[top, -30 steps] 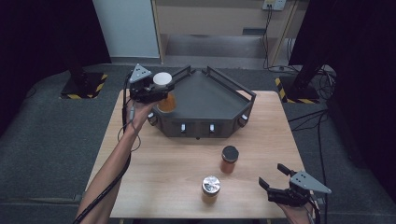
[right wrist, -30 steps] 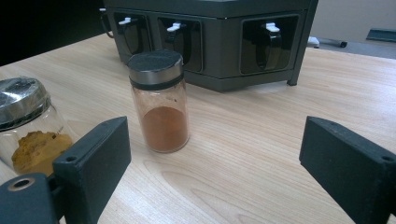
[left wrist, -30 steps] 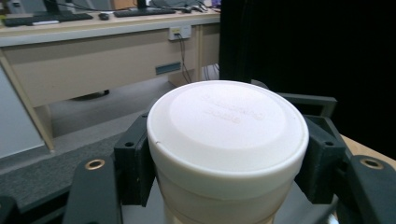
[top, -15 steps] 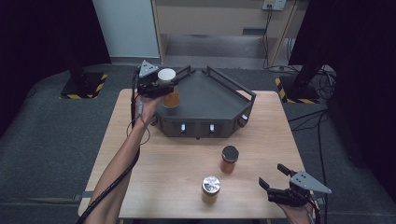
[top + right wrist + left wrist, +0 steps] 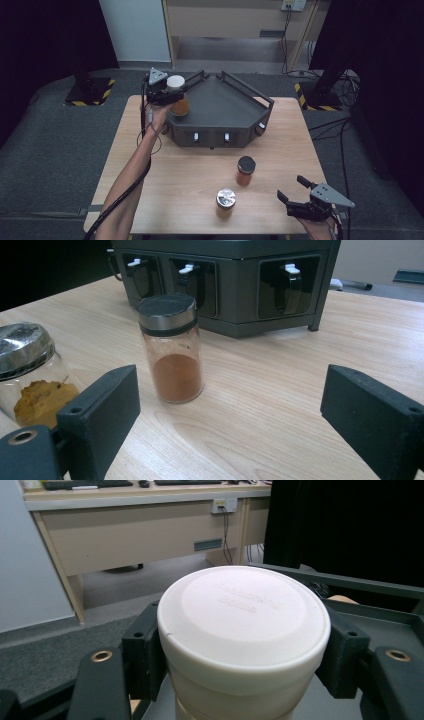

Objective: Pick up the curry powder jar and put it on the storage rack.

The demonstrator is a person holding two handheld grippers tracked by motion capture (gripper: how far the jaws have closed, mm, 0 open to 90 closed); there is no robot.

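Note:
My left gripper (image 5: 172, 93) is shut on a white-lidded jar (image 5: 177, 96) with orange contents, holding it over the left corner of the dark grey rack (image 5: 225, 107). In the left gripper view the black jaws clamp the jar (image 5: 243, 630) just below its white lid. My right gripper (image 5: 296, 196) rests open near the table's front right corner, nothing between its jaws. In the right gripper view (image 5: 227, 405) a black-lidded spice jar (image 5: 171, 347) with reddish powder stands ahead, and a silver-lidded jar (image 5: 30, 372) with yellow lumps is at the left.
The black-lidded jar (image 5: 245, 170) and the silver-lidded jar (image 5: 225, 202) stand on the wooden table (image 5: 165, 200) in front of the rack. The rack's front face has small white knobs (image 5: 292, 269). Dark floor surrounds the table; a desk stands behind.
My left hand has carried the white-lidded jar rightward and slightly down, from beside the rack's left edge to over its left corner. The right gripper has not moved.

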